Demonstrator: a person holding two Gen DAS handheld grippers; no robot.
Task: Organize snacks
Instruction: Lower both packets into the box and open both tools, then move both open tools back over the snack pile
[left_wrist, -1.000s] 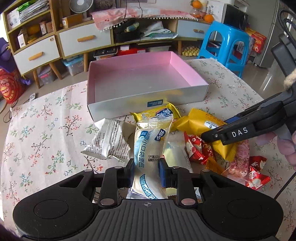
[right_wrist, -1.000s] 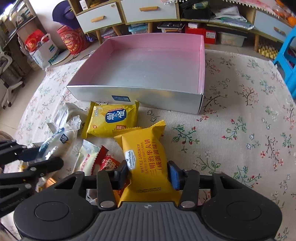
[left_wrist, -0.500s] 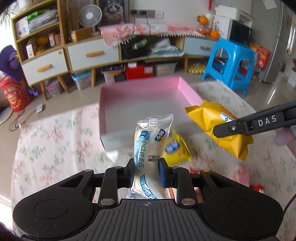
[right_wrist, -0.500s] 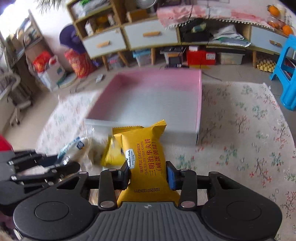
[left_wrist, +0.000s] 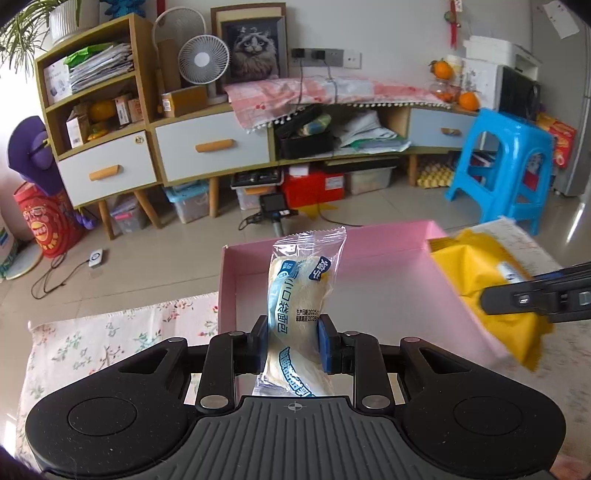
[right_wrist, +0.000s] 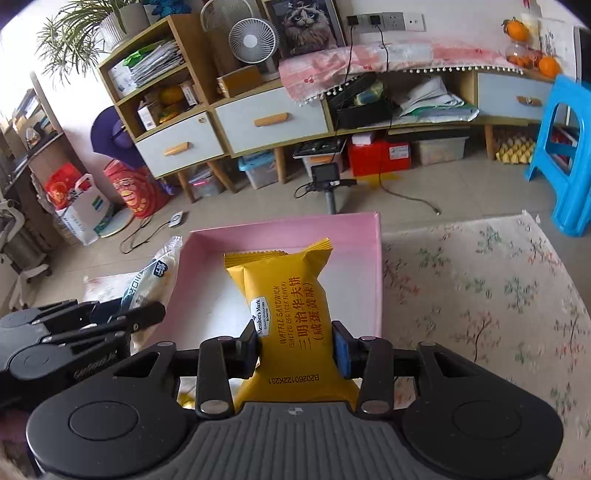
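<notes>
Clamped at mid-length between the left gripper's fingers, the clear bread packet looks light, soft and crushable, like the yellow waffle packet pinched by the right gripper, both held above the pink box just ahead.

A: What's the left gripper holding?
B: A clear bread packet, pinched upright over the pink box.
A: And on the right?
B: A yellow snack packet, clamped by the right gripper

The pink box seems open and unobstructed inside, walls bounding it.
</notes>
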